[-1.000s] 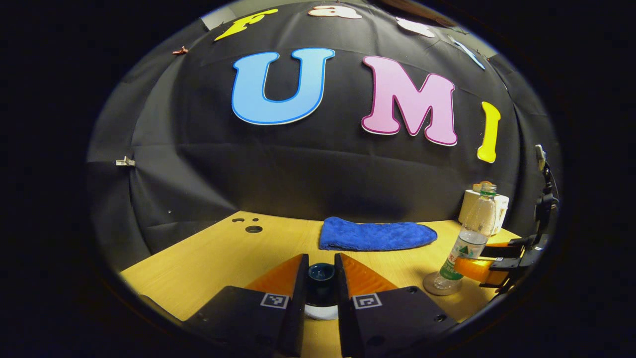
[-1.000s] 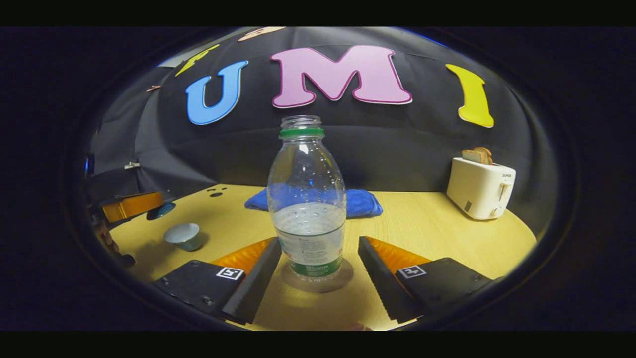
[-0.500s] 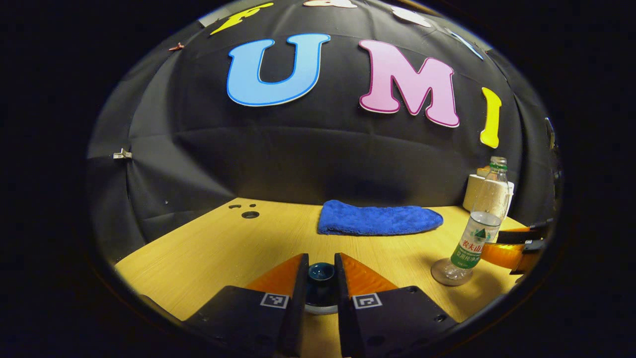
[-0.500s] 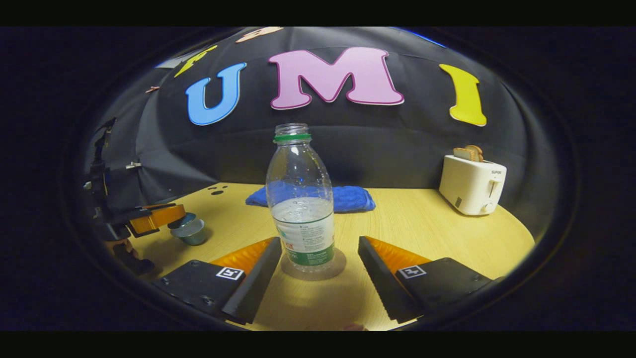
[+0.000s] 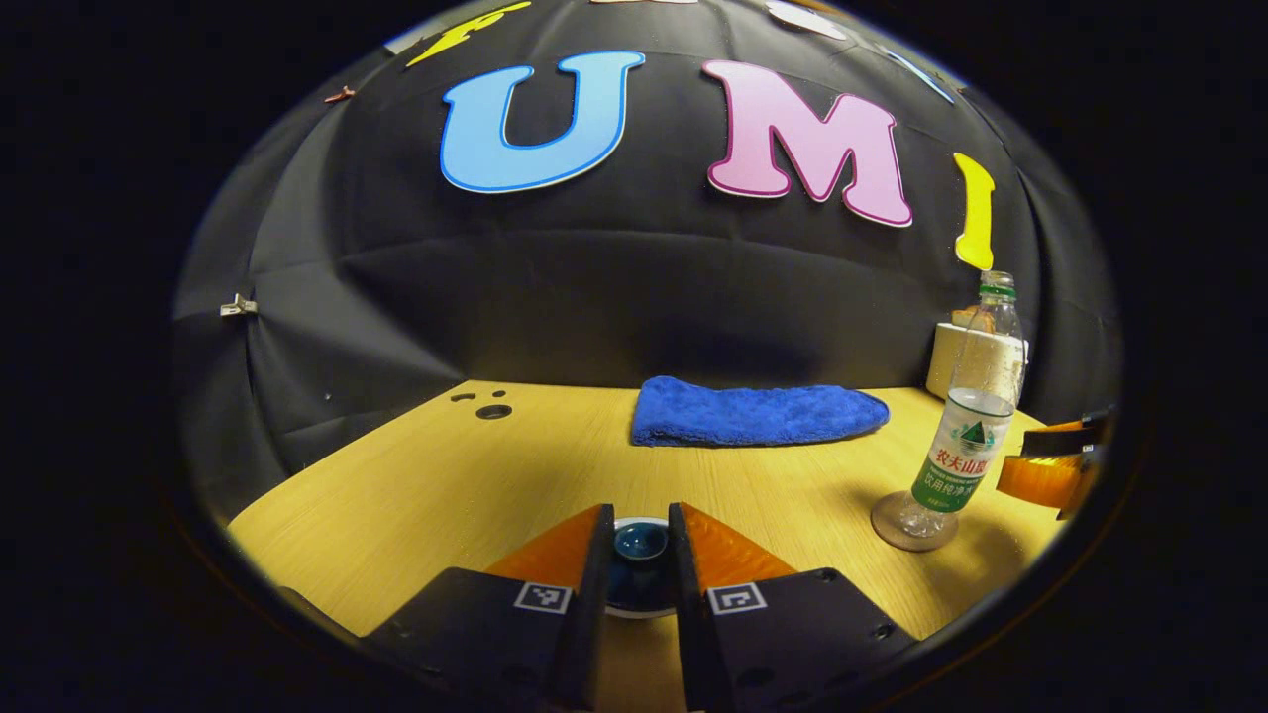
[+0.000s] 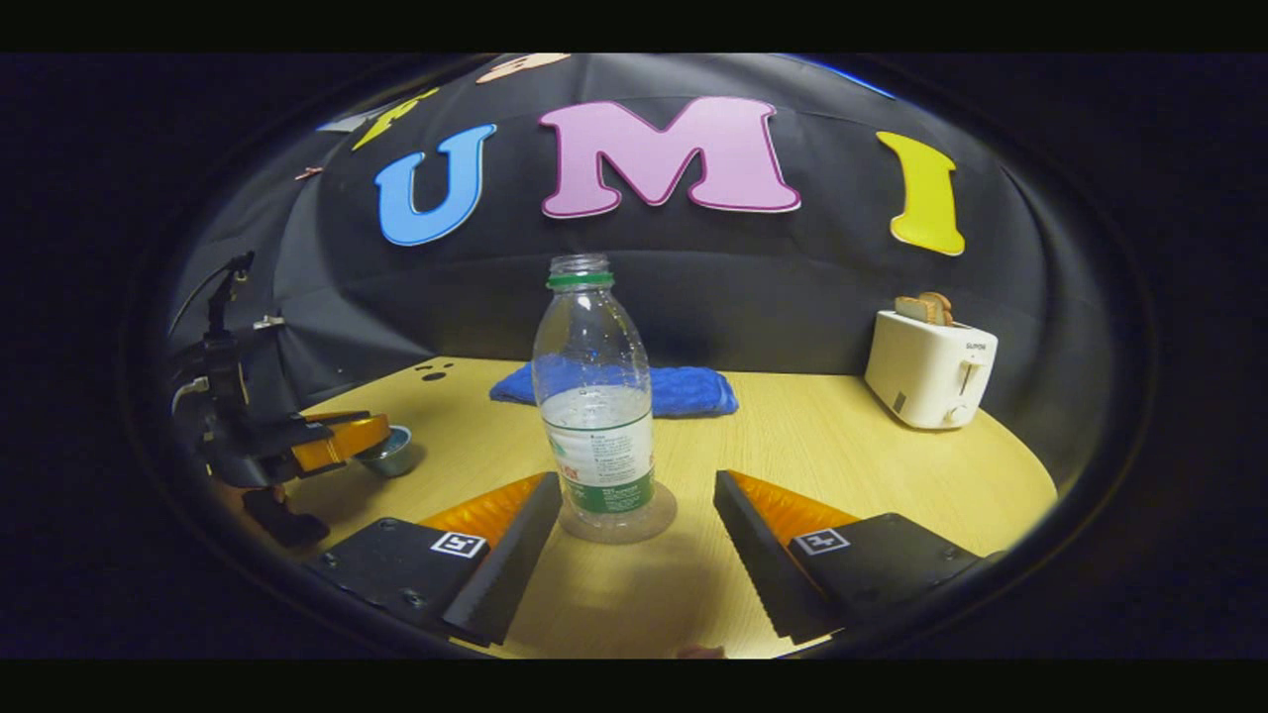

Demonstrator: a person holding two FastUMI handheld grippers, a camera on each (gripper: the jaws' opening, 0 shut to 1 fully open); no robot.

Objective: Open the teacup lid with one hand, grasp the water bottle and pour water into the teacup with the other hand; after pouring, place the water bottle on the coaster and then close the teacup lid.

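Step in hand, as judged: the water bottle (image 6: 594, 396) stands set down, so the lid-closing step is under way.

Left hand-held gripper (image 5: 640, 564): fingers drawn in close on the knob of the teacup lid (image 5: 640, 547), a dark teal piece with a pale rim visible beneath it. Both fingers appear to press on the knob. In the right gripper view this gripper (image 6: 332, 444) sits at the left edge of the worktop (image 6: 842, 475), directly over the teacup (image 6: 391, 451), of which only part of the blue-grey wall is visible. Whether the lid is already seated on the cup cannot be told.

Right hand-held gripper (image 6: 634, 555): jaws wide apart, holding nothing. The bottle stands between and just beyond its fingertips, not touched by either.

Containers:
- Bottle: upright, uncapped, green neck ring, clear water up to about half its height. It stands on a round clear coaster (image 6: 664, 515) near the front middle of the worktop.
- Teacup: contents hidden by the gripper and lid.
- Toaster (image 6: 929, 368), toward the far right corner: two slices of bread in its slots.

A blue cloth (image 6: 684, 389) lies along the far edge, behind the bottle.

Next move, as judged: lower the lid square onto the cup rim, then release the knob. The risk is a tilted lid or a nudged cup.
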